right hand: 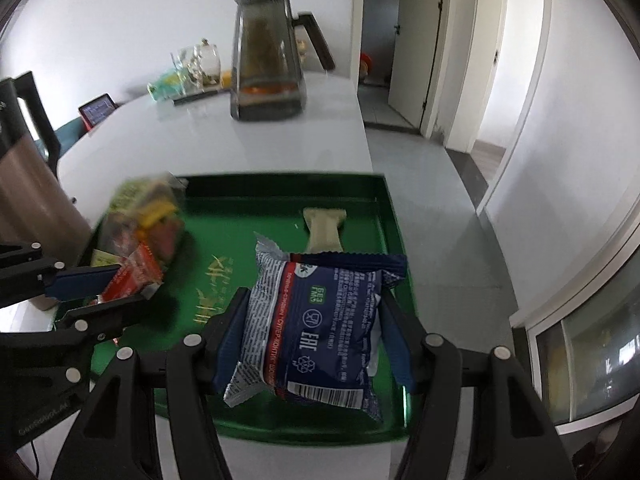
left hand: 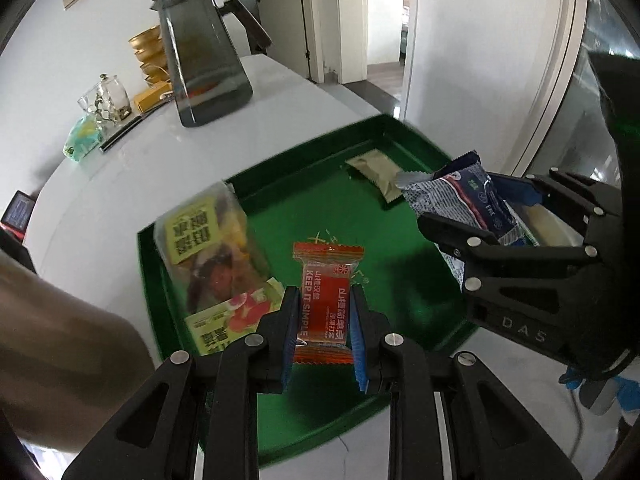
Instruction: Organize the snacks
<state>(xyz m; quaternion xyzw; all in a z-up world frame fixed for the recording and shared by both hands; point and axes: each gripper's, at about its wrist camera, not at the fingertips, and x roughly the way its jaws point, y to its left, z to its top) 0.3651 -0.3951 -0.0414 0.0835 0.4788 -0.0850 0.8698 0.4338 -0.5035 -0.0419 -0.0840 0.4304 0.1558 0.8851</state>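
White worktop (right hand: pixel 256 140) fills most of both views; its near edge is cut off by my gripper frames. On it, a green tray (left hand: pixel 280 184) with raised rim, near corners hidden under my fingers; some gold lettering on the tray floor, unreadable. Dark smoked-glass pitcher (right hand: pixel 267 64) stands upright at the far end of the worktop, well apart from the tray. Beside it, clear glassware (left hand: pixel 105 100) and a teal packet (left hand: pixel 82 140), both too small and blurred to make out. A brown container (right hand: pixel 28 188) at the left edge is cut off.

In the tray's left part: clear bag of mixed snacks with yellow label (left hand: pixel 204 248), motion-blurred, lying over the tray's left rim; a second yellow-green pack below it is partly hidden by my left fingers. Beige wrapped bar (right hand: pixel 323 228) lies flat on the tray floor near the far right corner, its near end hidden behind the blue pack.

My right gripper (right hand: pixel 312 320) is clamped on a blue-and-white snack pack (right hand: pixel 320 320), held above the tray's right part; pads press both side edges, barcode end toward the camera. In the left view the pack covers part of that gripper.

My left gripper (left hand: pixel 325 320) is closed on a small red-orange candy sachet (left hand: pixel 326 296), held over the tray's middle, blue pads on both sides, lower end of the sachet tucked between the fingers.
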